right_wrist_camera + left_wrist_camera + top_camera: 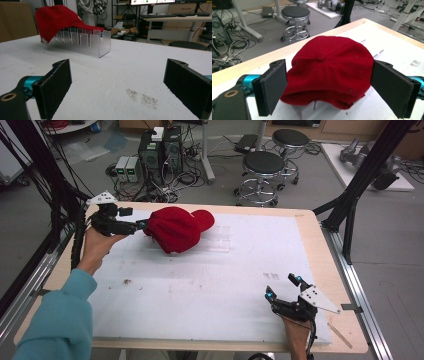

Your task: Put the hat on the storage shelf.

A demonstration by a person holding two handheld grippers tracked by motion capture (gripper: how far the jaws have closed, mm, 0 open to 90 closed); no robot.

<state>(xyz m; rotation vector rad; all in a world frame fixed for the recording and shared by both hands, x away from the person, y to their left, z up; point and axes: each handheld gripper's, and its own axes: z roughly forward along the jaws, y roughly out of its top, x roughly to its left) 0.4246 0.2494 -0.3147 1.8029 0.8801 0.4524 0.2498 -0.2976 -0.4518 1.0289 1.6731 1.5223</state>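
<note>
Left gripper [141,224]: upper left of the high view, held in a hand [95,247] with a teal sleeve [60,320] below it. Tips at the left edge of the cap [177,228]. In the left gripper view the jaws stand wide, one on each side of the cap [329,71], not closed on it.

Cap: red, upper centre of the high view, sitting on a clear slotted rack [220,240]. In the right gripper view the cap [58,20] lies over the left end of the rack [86,41], brim pointing right; the rack's right end is bare.

Mat [210,285]: white, covers most of the wooden table [320,250]. A small dark smudge [126,281] at left centre, a faint printed mark [270,275] right of centre.

Right gripper [284,287]: lower right of the high view, well apart from the cap, jaws wide with nothing between. In the right gripper view a dark speckled patch [142,98] lies on the mat between its jaws.

Background, top of the high view: computer towers [160,152] with tangled cables, then two black stools [262,175], then a black frame post [360,185] at right.
</note>
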